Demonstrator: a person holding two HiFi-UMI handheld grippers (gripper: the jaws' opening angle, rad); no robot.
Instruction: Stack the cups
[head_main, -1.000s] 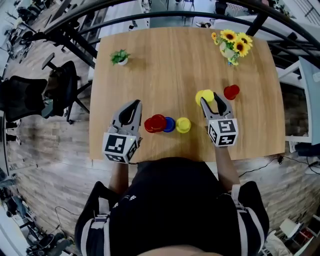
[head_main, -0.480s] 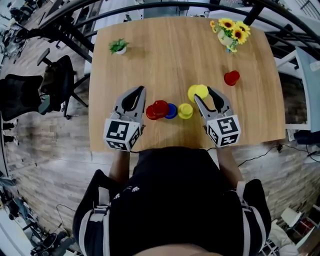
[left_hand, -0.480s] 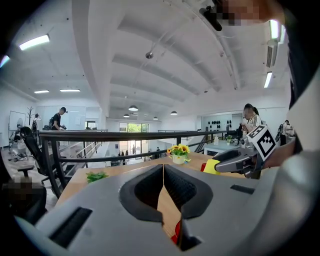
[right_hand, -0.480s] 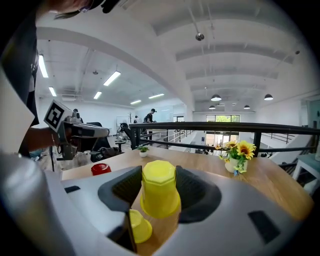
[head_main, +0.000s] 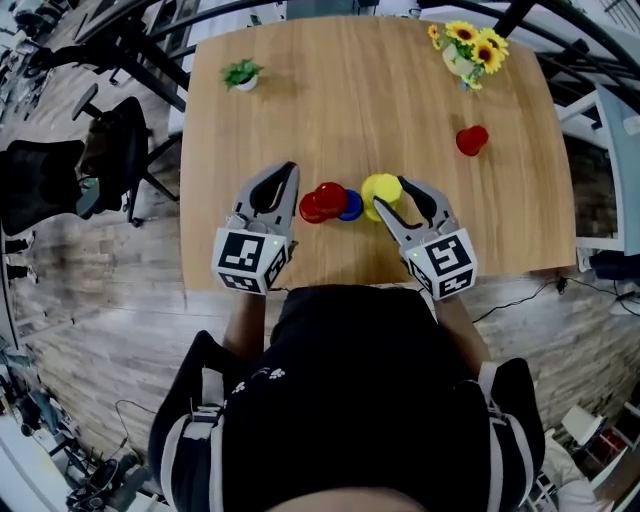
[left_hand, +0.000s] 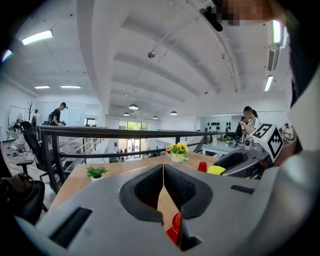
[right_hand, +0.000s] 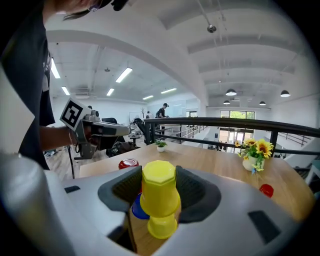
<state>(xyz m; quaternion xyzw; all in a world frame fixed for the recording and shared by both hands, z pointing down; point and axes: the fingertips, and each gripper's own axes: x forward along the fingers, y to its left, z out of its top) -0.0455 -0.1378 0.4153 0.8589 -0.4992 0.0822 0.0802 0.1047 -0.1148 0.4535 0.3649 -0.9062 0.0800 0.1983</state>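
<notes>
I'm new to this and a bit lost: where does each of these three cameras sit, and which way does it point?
Head view: on the person's head, looking steeply down at the table; shows torso, forearms, left gripper and right gripper.
Left gripper view: on the left gripper, facing along its shut jaws across the table.
Right gripper view: on the right gripper, facing along jaws shut on a yellow cup.
Shared: all three show the sunflowers.

Light wooden table (head_main: 350, 100) lies under and ahead of the left gripper (head_main: 288, 175) and right gripper (head_main: 388, 195). Black railing (right_hand: 225, 122) runs beyond its far edge. Black office chair (head_main: 60, 185) stands left of the left gripper, on grey plank floor (head_main: 100, 330). White ceiling (left_hand: 150, 30) with strip lights (left_hand: 37, 36) overhead.
</notes>
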